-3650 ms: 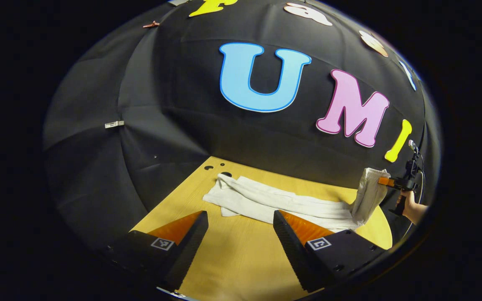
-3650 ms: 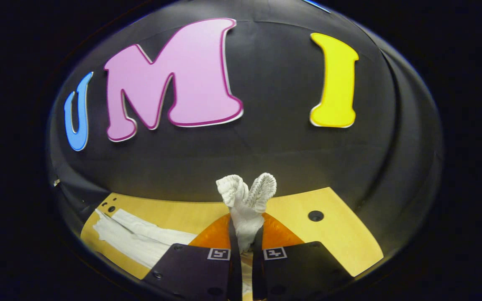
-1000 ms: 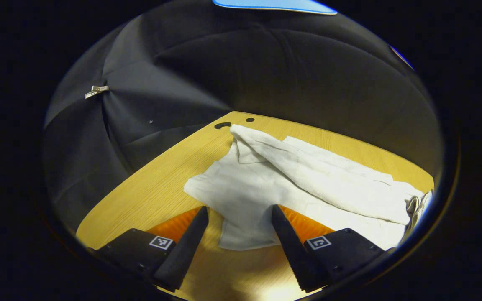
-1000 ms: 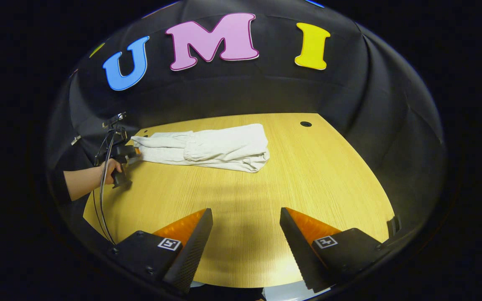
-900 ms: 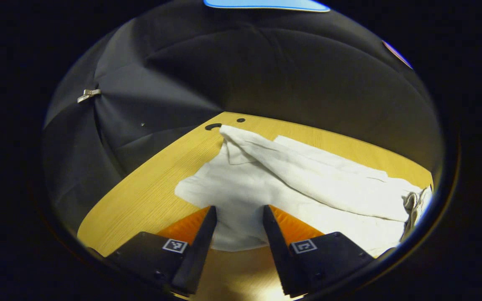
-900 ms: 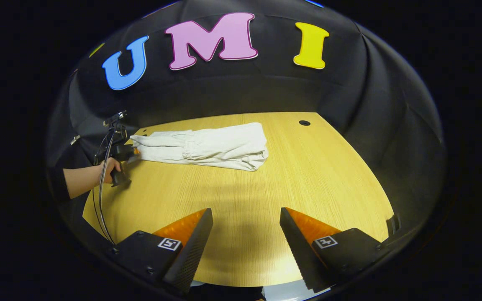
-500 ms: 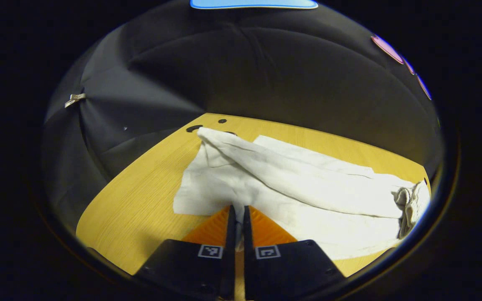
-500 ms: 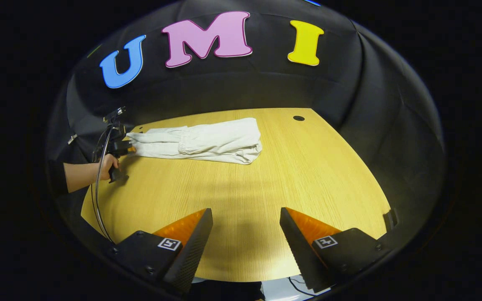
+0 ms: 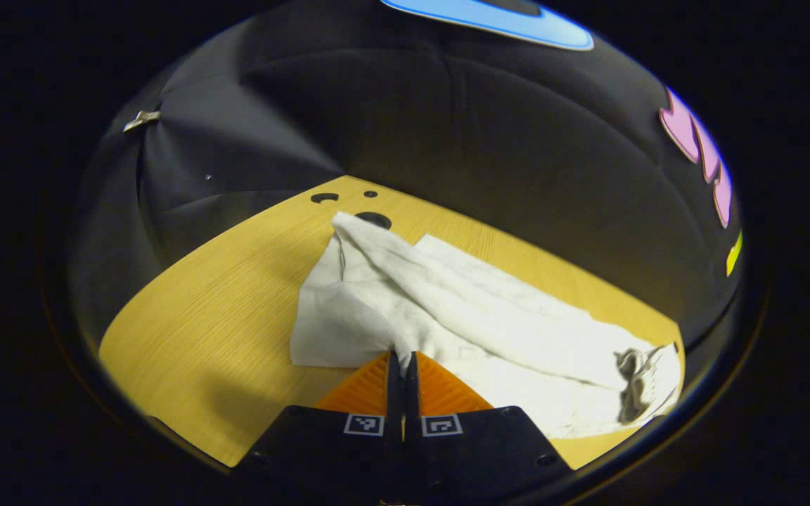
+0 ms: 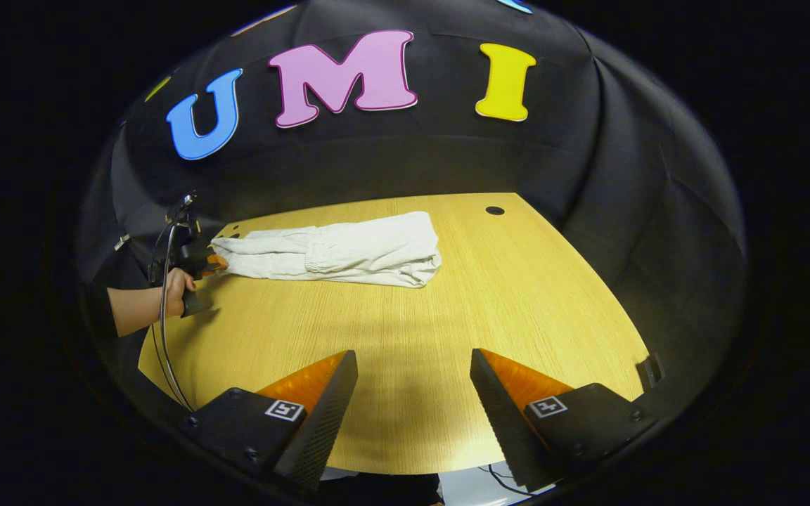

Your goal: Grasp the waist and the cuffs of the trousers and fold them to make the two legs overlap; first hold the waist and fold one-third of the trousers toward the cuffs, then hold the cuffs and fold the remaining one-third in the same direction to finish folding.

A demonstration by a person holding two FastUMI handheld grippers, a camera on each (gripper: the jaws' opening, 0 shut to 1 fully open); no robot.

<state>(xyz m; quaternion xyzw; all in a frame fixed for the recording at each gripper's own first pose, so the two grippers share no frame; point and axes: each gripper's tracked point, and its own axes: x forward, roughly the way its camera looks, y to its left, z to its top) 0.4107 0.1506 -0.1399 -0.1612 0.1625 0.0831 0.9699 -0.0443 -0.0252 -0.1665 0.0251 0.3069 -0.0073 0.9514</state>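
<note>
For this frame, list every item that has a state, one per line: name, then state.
Trousers: lying on the table, waist end already folded over, cuff end not yet folded.
Left gripper: shut on the trousers at the cuff end.
Right gripper: open, holding nothing, above the table apart from the trousers.
Table: bearing the trousers.

Off-white trousers [image 10: 349,249] lie on a yellow wood-grain table [image 10: 447,337] with black holes.

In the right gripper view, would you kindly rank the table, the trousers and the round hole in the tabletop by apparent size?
1. Table
2. Trousers
3. Round hole
The gaps are wide, so the ranking is safe despite camera distance.
</note>
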